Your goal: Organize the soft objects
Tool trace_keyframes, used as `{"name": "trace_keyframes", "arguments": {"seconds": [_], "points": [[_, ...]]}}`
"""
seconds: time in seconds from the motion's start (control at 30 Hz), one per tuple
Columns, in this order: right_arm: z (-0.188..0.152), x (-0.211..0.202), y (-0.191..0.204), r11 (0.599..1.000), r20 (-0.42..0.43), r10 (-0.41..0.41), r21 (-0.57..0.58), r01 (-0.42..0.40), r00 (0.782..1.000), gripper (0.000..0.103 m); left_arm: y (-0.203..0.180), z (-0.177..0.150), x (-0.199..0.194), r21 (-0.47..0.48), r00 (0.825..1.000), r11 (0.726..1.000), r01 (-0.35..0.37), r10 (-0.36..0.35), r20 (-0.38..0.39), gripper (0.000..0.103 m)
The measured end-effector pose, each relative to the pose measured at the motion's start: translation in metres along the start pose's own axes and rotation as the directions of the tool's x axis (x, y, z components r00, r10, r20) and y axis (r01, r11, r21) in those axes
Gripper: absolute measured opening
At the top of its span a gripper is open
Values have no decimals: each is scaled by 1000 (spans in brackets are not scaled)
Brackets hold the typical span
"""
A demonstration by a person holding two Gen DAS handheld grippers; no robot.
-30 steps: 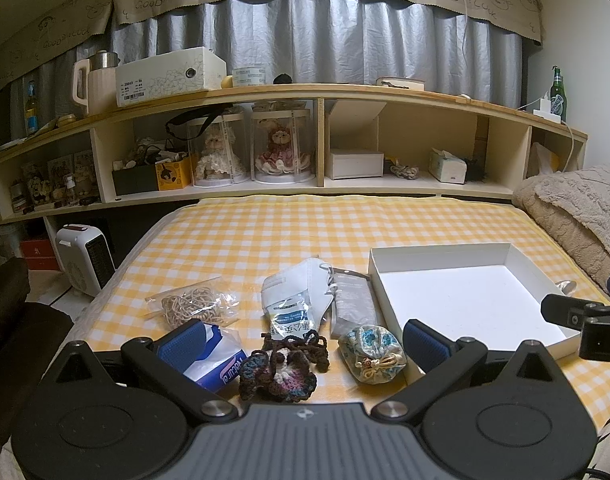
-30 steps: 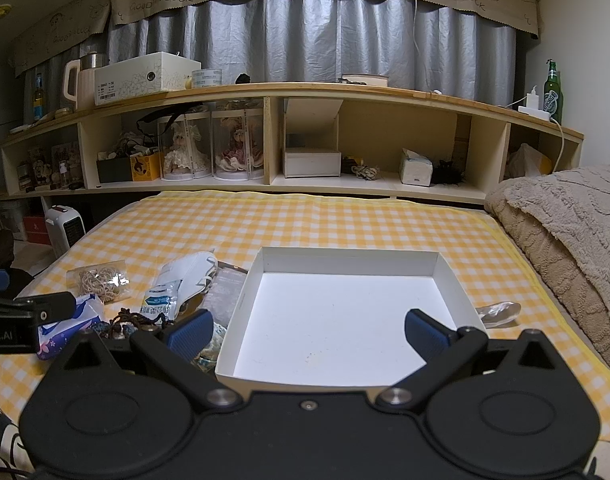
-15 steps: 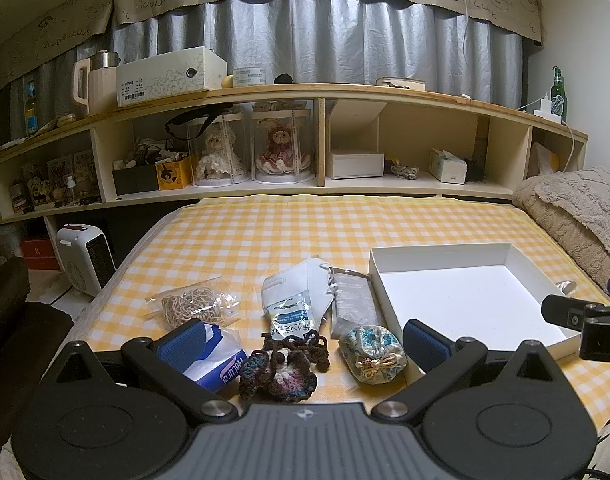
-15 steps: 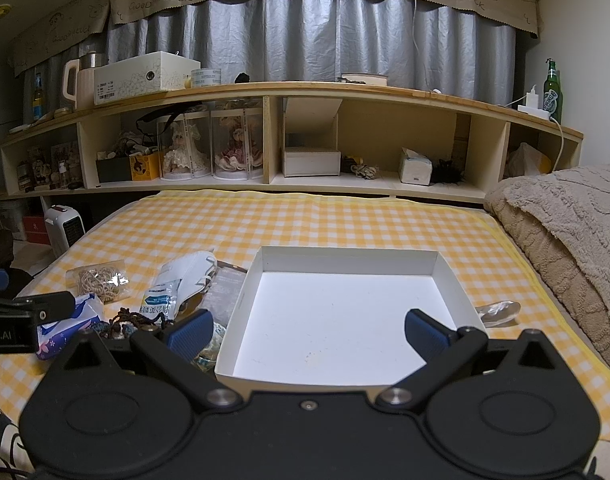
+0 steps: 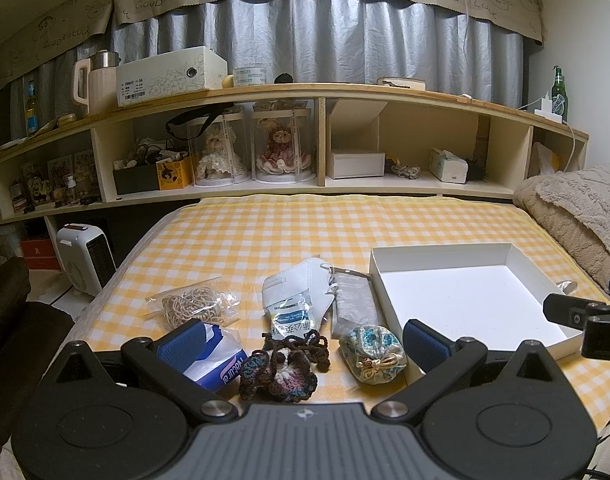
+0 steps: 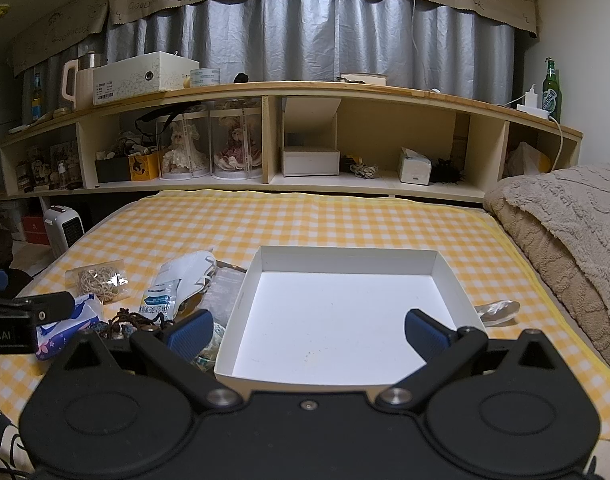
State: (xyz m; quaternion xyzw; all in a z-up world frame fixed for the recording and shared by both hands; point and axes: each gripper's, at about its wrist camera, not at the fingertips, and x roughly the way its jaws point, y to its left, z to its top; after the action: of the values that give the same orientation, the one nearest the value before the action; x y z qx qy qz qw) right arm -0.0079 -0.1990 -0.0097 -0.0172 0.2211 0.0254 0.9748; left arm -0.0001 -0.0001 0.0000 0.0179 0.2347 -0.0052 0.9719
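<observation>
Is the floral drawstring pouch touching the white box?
Cannot tell. In the left wrist view the floral drawstring pouch lies right beside the white box, but the left gripper finger hides where they would meet.

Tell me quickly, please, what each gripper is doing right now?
Left gripper: open, holding nothing, above the crochet piece.
Right gripper: open, holding nothing, over the white box.

A yellow-checked bed (image 5: 265, 232) fills mid-frame; a white tray (image 5: 501, 252) lies centre-right. Left of it: mask packet (image 5: 293, 300), floral pouch (image 5: 373, 354), crochet piece (image 5: 281, 372), tissues (image 5: 217, 364).
</observation>
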Motion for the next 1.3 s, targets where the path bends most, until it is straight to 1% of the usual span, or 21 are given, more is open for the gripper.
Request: {"name": "trace_keyframes", "arguments": {"seconds": [0.07, 0.17, 0.33, 0.47, 0.6, 0.67, 0.73, 0.83, 0.97, 1.0, 1.1, 1.17, 1.23, 1.3], "points": [[1, 0, 1, 1000, 1, 3, 5, -3, 1000, 103, 0, 0, 0, -1, 1000, 1000, -2, 2, -1, 103], [-1, -2, -8, 1000, 8, 9, 14, -10, 1000, 103, 0, 0, 0, -5, 1000, 1000, -2, 2, -1, 103], [3, -5, -12, 999, 34, -26, 24, 25, 999, 103, 1, 1, 4, -17, 1000, 1000, -11, 11, -5, 103], [6, -3, -10, 998, 40, 52, 31, -53, 998, 103, 5, 5, 3, -41, 1000, 999, 5, -5, -8, 103], [16, 1, -10, 992, 49, 126, -10, -125, 991, 103, 10, 9, 2, -69, 1000, 998, 17, -18, -18, 103], [22, 5, -8, 987, 56, 157, -42, -155, 986, 103, 12, 11, 6, -67, 997, 997, 28, -32, -64, 103], [29, 12, -9, 980, 65, 192, -70, -188, 979, 103, 15, 11, 10, -82, 992, 995, 60, -68, -107, 103], [40, 26, -11, 975, 85, 216, -78, -210, 973, 103, 18, 10, 12, -101, 989, 992, 74, -86, -119, 103], [59, 49, -10, 972, 79, 227, -74, -221, 971, 103, 20, 18, 13, -92, 992, 993, 78, -87, -95, 103], [64, 55, -8, 969, 84, 240, -74, -234, 967, 103, 21, 22, 14, -87, 992, 993, 79, -86, -87, 103], [68, 71, -4, 950, 125, 311, -82, -302, 942, 103, 28, 37, 16, -52, 995, 995, 85, -88, -55, 103], [70, 80, 5, 945, 126, 317, -123, -303, 940, 103, 37, 50, 18, -37, 996, 996, 81, -82, -26, 103], [69, 91, 16, 927, 103, 343, -200, -318, 934, 103, 45, 61, 23, -16, 998, 998, 56, -56, 3, 103], [64, 101, 23, 911, 78, 359, -245, -331, 930, 103, 52, 71, 28, 26, 999, 999, 34, -35, 22, 103]]}}
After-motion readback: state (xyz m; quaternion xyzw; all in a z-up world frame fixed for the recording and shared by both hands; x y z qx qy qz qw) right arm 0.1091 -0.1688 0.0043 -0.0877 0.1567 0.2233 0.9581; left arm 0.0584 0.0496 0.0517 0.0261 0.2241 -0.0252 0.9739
